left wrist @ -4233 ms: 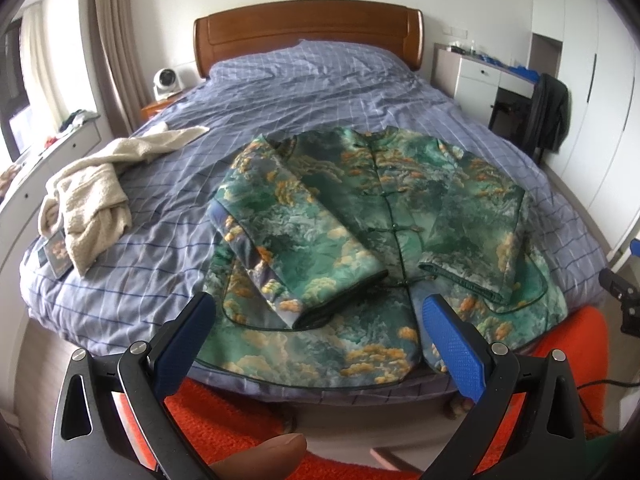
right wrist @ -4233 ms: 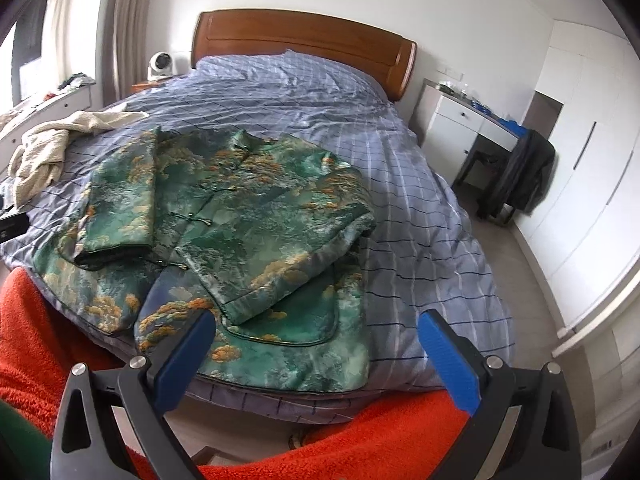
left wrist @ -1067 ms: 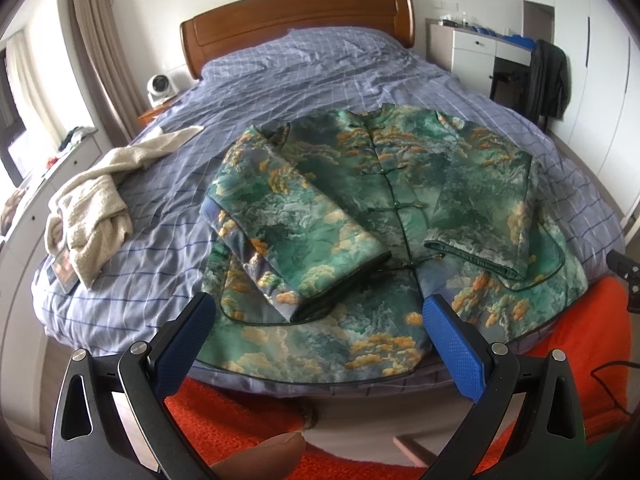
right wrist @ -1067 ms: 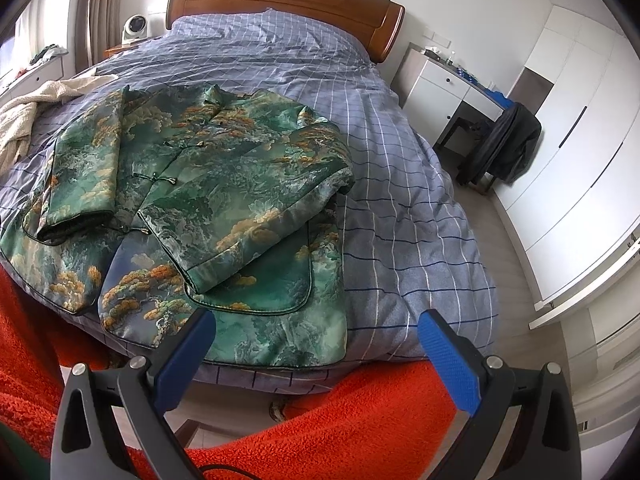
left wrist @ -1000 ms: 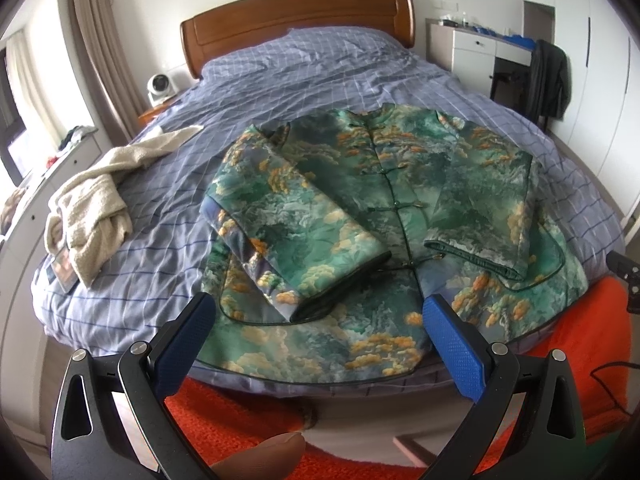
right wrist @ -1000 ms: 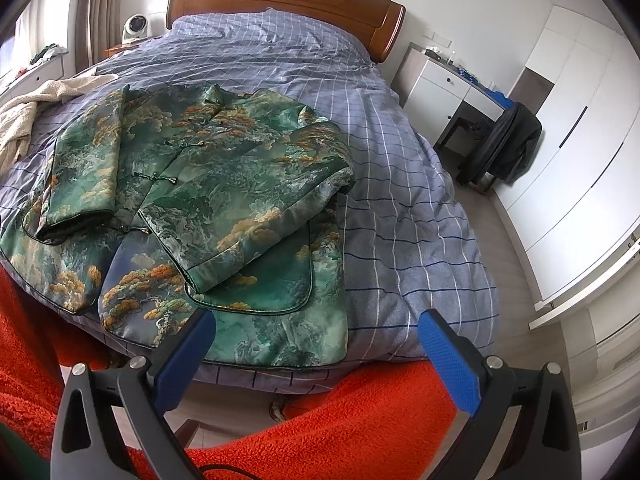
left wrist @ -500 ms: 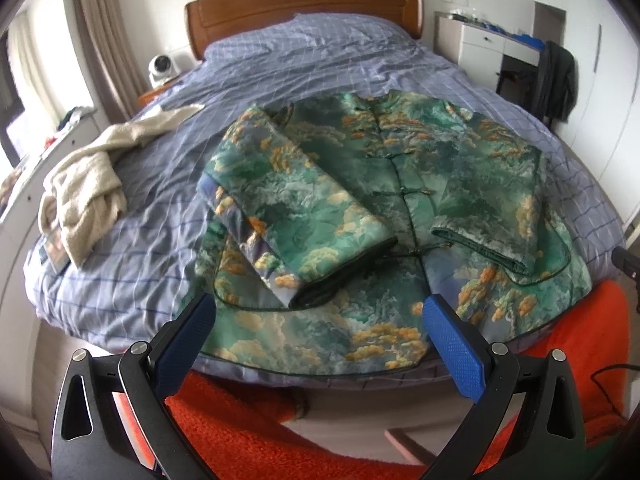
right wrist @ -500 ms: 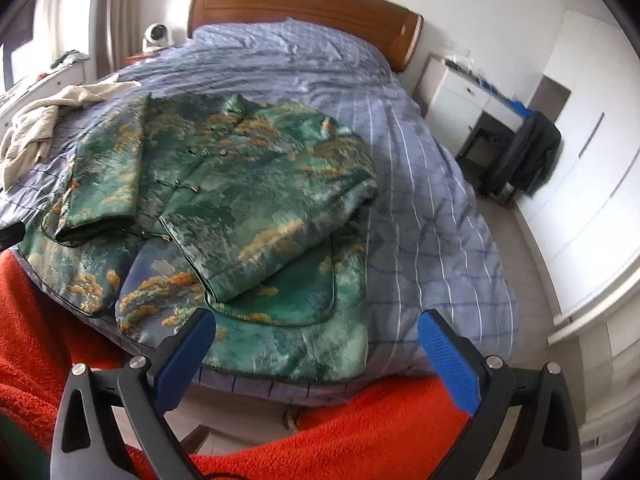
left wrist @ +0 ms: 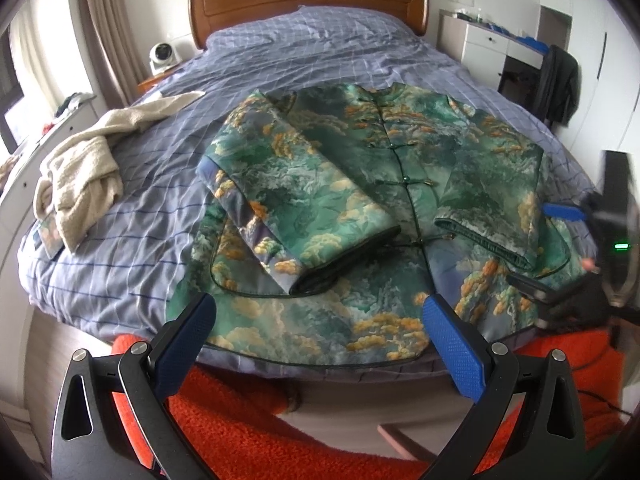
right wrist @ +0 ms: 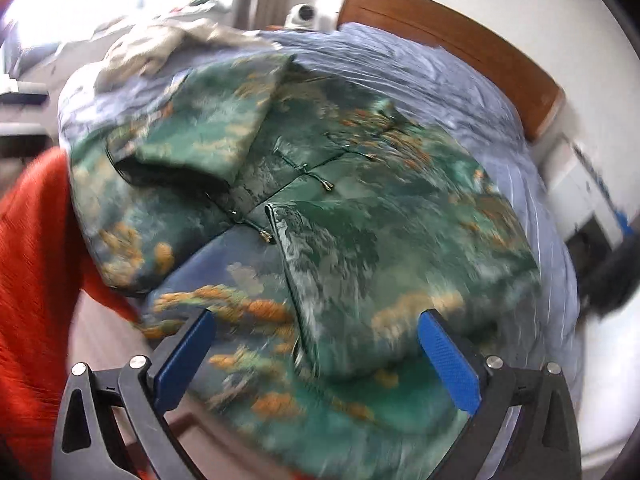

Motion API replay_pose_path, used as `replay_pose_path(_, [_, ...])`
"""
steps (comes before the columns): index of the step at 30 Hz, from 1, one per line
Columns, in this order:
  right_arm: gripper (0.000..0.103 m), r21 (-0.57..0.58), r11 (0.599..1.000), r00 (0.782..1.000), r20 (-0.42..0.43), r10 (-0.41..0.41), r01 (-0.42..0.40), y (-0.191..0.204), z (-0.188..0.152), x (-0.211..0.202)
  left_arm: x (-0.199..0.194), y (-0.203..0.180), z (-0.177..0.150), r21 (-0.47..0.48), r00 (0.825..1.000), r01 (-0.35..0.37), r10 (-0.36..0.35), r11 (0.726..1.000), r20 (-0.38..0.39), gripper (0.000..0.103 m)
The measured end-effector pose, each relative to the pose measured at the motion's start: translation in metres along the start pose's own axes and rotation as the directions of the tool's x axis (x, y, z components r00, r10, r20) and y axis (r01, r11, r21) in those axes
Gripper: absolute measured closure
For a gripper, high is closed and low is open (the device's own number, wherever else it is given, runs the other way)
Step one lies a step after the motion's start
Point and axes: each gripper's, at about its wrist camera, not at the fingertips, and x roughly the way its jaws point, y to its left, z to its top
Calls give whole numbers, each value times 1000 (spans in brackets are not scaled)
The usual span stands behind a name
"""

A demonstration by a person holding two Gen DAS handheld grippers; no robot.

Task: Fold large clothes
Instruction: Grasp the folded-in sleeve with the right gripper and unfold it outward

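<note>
- Across the room, a bed [left wrist: 304,60] with a wooden headboard [left wrist: 308,0] takes up most of both views; white cabinets [left wrist: 492,46] stand at the far right and curtains [left wrist: 108,28] hang at the left.
- On the bed's checked blue cover, the jacket [left wrist: 360,200] (green brocade with orange clouds) lies flat, front up, with its long axis running from the collar near the headboard down to the hem at the near edge, where the hem hangs slightly over.
- Both sleeves are already folded inward over the front panels, cuffs meeting near the closure line; the body is not yet folded, so the hem-to-collar fold appears to remain.
- A cream towel [left wrist: 80,172] lies bunched on the cover, well apart from the jacket on its left side.
- The left gripper [left wrist: 316,320] hovers just short of the hem's middle, jaws spread wide, holding nothing.
- The right gripper [right wrist: 316,336] is nearer to the fabric: it sits low over the jacket's right lower corner beside the right sleeve, jaws spread wide and empty (this view is motion-blurred, so contact with the cloth cannot be confirmed).
- Judgement: the hem lies straight ahead of both grippers, so the coming move likely calls for each to close on a hem corner.
- A small white fan-like device [left wrist: 162,54] stands on the nightstand beside the headboard.
</note>
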Motion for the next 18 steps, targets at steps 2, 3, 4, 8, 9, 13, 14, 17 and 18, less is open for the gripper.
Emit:
replay_pose_path(2, [0, -78, 996, 999, -12, -32, 31, 5, 3, 23, 1, 1, -1, -1, 1000, -3, 3, 1000, -4, 0])
replay_pose_path(3, [1, -98, 994, 999, -20, -48, 46, 7, 3, 30, 3, 1, -2, 0, 1000, -5, 5, 1000, -13, 0])
replay_pose_path(4, [1, -109, 992, 997, -27, -73, 70, 7, 3, 39, 4, 1, -2, 0, 1000, -8, 8, 1000, -22, 0])
replay_pose_path(8, [3, 14, 1000, 999, -44, -20, 21, -13, 4, 51, 5, 2, -1, 1, 1000, -18, 19, 1000, -19, 0])
replay_pose_path(9, [13, 59, 998, 999, -51, 3, 0, -20, 3, 51, 5, 2, -1, -2, 1000, -18, 18, 1000, -18, 0])
replay_pose_path(13, [43, 170, 984, 995, -64, 71, -59, -34, -3, 51, 12, 3, 0, -17, 999, 2, -3, 1000, -40, 0])
replay_pose_path(14, [61, 180, 981, 995, -62, 81, -69, -34, -3, 49, 15, 3, 1, -15, 999, 8, -9, 1000, -47, 0])
replay_pose_path(17, [87, 204, 977, 997, -31, 67, -59, -35, -1, 35, 14, 1, 3, -1, 999, 10, -10, 1000, -40, 0])
replay_pose_path(18, [89, 214, 975, 998, -18, 60, -54, -37, 0, 30, 13, 0, 4, 2, 999, 7, -7, 1000, -35, 0])
